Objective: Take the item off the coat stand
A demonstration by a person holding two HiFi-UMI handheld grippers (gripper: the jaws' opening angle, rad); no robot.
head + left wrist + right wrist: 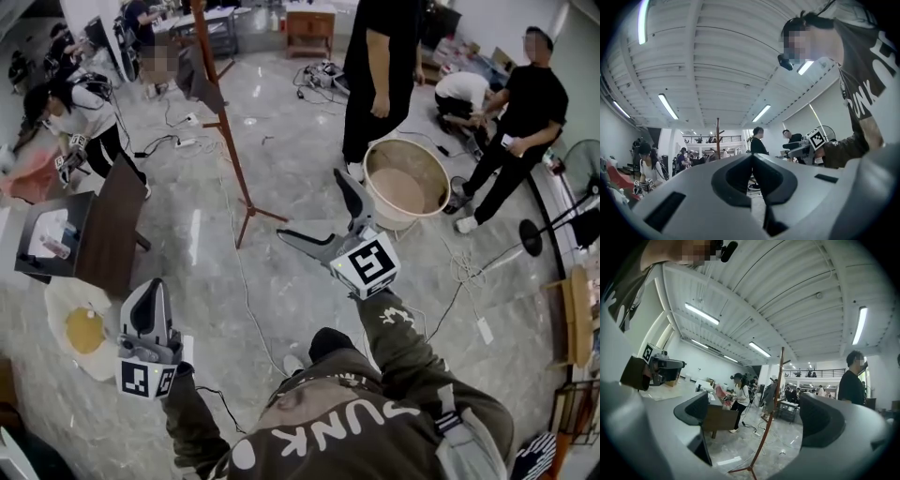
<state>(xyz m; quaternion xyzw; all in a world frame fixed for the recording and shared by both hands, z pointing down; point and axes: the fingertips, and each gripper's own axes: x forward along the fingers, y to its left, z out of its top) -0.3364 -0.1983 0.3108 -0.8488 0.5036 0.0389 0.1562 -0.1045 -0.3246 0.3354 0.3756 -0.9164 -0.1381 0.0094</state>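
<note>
The coat stand (231, 141), a reddish-brown pole on splayed feet, rises from the grey marble floor (300, 122) in the upper left-centre of the head view; a dark grey garment (199, 77) hangs from its upper pegs, well apart from both tools. The right hand-held gripper (314, 208) sits at frame centre, jaws spread wide with nothing between them, pointing toward the stand's base; its cube bears a black-and-white square marker. The left hand-held gripper (155, 289) is at lower left, jaws pressed together and empty; its cube carries a similar marker. White lettering on the person's dark shirt (347, 422) reads "UNK", the first letter unclear. A beige round tub (367, 169) sits right of centre.
</note>
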